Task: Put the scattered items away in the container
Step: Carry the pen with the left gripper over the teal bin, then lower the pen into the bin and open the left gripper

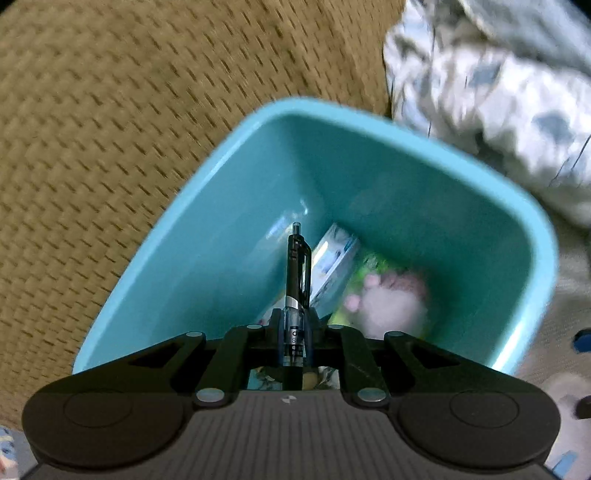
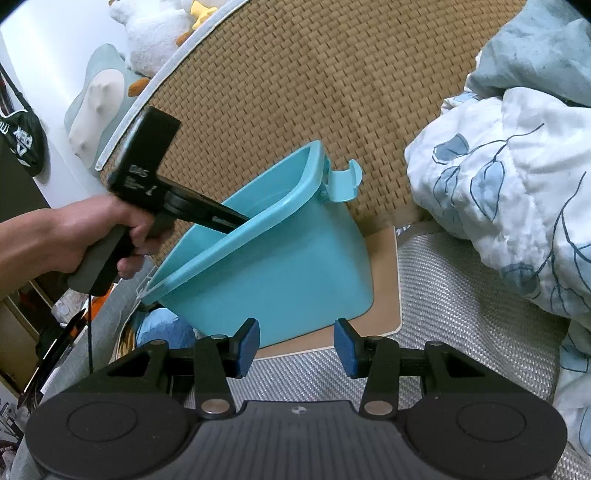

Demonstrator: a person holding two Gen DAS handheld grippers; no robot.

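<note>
A teal plastic bin (image 1: 236,206) stands on a woven mat; from the right wrist view I see the bin's outer wall (image 2: 295,266). My left gripper (image 1: 294,332) is shut on a black pen (image 1: 297,269) that points down into the bin. Inside lie a white-and-blue packet (image 1: 334,266) and a pink and green item (image 1: 388,295). In the right wrist view a hand (image 2: 92,229) holds the left gripper's body (image 2: 147,173), its fingers hidden behind the rim. My right gripper (image 2: 295,347) stands open and empty, just in front of the bin.
A white quilt with blue leaves (image 2: 517,184) is heaped to the right of the bin. The brown woven mat (image 2: 295,74) stretches behind it. Plush toys (image 2: 155,33) lie at the far left edge. A grey mesh surface (image 2: 461,295) lies below the right gripper.
</note>
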